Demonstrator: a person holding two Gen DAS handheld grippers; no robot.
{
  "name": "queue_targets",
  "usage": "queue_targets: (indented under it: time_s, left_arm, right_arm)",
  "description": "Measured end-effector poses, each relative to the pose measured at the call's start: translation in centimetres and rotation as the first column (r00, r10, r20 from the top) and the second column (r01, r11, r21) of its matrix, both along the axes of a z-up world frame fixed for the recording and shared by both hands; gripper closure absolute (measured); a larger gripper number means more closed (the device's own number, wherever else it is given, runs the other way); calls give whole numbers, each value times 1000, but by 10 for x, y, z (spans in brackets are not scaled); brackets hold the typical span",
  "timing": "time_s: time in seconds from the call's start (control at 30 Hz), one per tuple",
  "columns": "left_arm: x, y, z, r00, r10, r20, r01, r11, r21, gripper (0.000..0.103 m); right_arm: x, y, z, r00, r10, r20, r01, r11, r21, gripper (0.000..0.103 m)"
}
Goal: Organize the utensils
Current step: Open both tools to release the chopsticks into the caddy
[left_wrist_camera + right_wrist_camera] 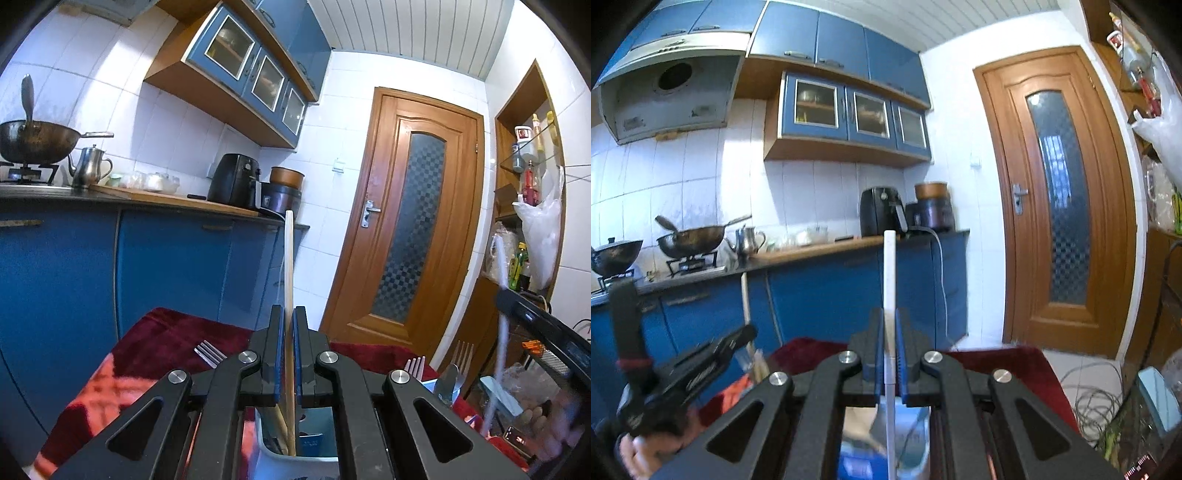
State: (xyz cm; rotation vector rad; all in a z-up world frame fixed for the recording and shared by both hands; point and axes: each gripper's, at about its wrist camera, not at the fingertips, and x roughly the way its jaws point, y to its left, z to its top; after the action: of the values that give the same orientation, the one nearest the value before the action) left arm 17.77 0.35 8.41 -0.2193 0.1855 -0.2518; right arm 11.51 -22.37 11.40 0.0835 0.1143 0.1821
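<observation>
Over the red velvet cloth (173,332) we see L gripper (289,354) clamped on slim wooden chopstick (289,266), R gripper (890,362) on smooth white stick (889,280).

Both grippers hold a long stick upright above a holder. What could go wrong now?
1. The left gripper pinches the wooden chopstick low down, so it could tilt and miss the holder.
2. The white stick in the right gripper looks just as top-heavy.
3. The fork on the red cloth could get knocked.
</observation>
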Motion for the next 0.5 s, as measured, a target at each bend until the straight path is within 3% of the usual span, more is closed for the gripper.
queue_targets:
  time_s: [0.27,0.5]
  left_arm:
    - [1,-4,-4,1000,-25,-15,25,1000,3,99]
    - [-1,-13,-8,998,-51,-32,51,998,25,99]
  right_arm:
    - [22,4,-17,1000,-16,16,16,1000,13,95]
    - [13,11,-37,999,11,-50,-13,999,-39,95]
